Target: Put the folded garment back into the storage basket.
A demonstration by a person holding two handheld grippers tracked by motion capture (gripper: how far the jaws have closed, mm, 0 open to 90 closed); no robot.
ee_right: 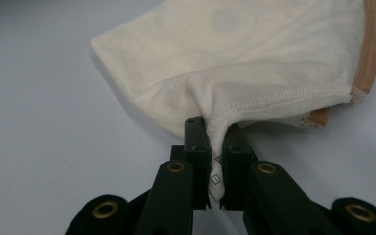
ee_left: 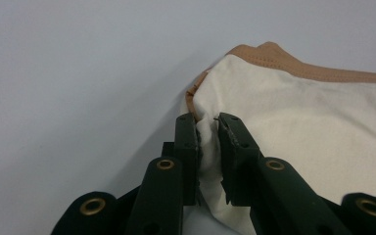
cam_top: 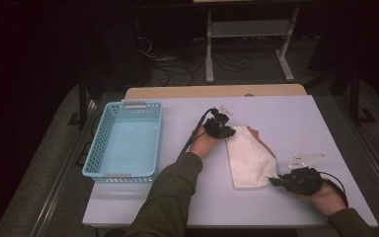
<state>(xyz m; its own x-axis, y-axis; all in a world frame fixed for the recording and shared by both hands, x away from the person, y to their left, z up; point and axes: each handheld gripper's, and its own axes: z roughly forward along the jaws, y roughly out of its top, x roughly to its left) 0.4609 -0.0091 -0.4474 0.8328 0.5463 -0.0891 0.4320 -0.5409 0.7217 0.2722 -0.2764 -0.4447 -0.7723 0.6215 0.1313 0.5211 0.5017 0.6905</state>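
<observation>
Cream cloth [cam_top: 249, 158] between two claws

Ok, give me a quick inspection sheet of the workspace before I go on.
Surface: pale table, flat, bare around the work.
Job's things: cream garment with tan trim, folded, lying flat right of centre.
Clutter: light blue basket at the left, nothing seen inside.
Grippers: left gripper shut on the garment's far edge; right gripper shut on its near hem.
Cables: one black cable trails from the left gripper; more lie on the floor behind.
Surroundings: dark room, a metal stand beyond the table.
</observation>
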